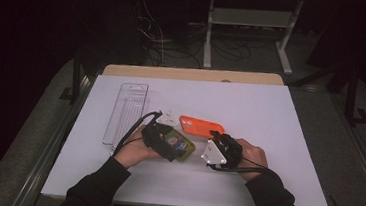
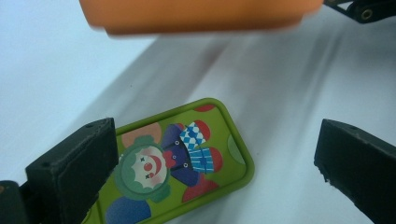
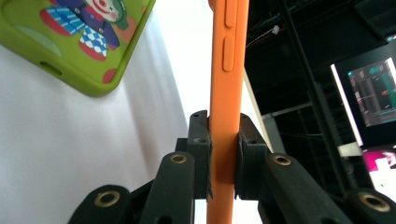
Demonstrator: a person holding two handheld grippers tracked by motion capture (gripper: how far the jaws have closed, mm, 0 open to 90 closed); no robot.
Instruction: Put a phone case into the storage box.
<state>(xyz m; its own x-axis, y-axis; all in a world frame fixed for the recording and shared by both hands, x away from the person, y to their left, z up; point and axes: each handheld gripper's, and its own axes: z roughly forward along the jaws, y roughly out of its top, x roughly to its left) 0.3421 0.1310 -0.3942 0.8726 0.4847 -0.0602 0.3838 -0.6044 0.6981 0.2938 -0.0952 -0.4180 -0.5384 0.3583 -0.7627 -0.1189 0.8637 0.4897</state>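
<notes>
- Now, at the lower middle of the high view, both hands work close together on the white table (image 1: pixel 270 115).
- Right gripper (image 1: pixel 216 136): jaws clamped on the edge of an orange phone case (image 1: pixel 201 126). In the right gripper view the case (image 3: pixel 228 84) runs straight up from between the two black pads (image 3: pixel 201 149), side buttons visible near the top of the frame.
- In the high view the orange case sits just right of centre, its right end at the right gripper; whether it rests on the table or is lifted I cannot tell.
- Left gripper (image 1: pixel 179 150): jaws spread wide, nothing pressed between them. In the left gripper view the two black jaws stand at the lower left and lower right corners of the frame.
- Green phone case (image 2: pixel 187 163) with a clown print lies flat on the table between those open jaws, nearer the left one; contact with that jaw cannot be told.
- In the high view the green case (image 1: pixel 183 145) lies below and left of the orange one, partly under the left gripper.
- The orange case (image 2: pixel 201 16) crosses the top of the left gripper view, blurred.
- Clear plastic tray (image 1: pixel 127 110) lies lengthwise left of centre, apart from both cases.
- A small white object (image 1: pixel 168 118) sits between the tray and the orange case; too small to identify.
</notes>
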